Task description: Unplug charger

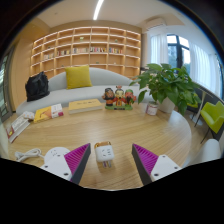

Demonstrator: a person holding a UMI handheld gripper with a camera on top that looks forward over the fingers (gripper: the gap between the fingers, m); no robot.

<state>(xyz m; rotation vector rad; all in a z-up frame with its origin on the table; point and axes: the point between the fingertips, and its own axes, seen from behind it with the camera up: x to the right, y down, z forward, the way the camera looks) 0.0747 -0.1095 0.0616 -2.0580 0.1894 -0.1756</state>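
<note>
The gripper (107, 163) is being held low over a round wooden table (130, 132), fingers pointed forward along the tabletop. The two fingers are spread apart, and nothing is being gripped. Their pink pads (77, 157) are facing inward across a wide gap.

The charger (103, 153), a small white block with orange marks on its face, is being framed in that gap, slightly left of centre. It is resting on the table or on whatever it is plugged into; the socket itself cannot be made out. Clear space is showing on both sides of it, so no contact is being made by either pad. This placement is being read as a pre-grasp alignment: the block is being centred so that closing would clamp both of its side faces evenly.

A white cable or strip (28, 154) is lying on the near left of the table, well apart from the left finger. Whether it is joined to the charger cannot be told.

Farther off, a row of small figurines (118, 97) is standing at the far side of the table, with a potted plant (166, 82) to the right. Books (48, 112) are lying on the far left. A sofa with a yellow cushion (79, 76) and a wall of shelves (85, 47) are being seen beyond.

Judgement: the task is at an early stage; closing and pulling are not yet done. A straight pull is likely being called for, since a tilted one could bind the plug.
</note>
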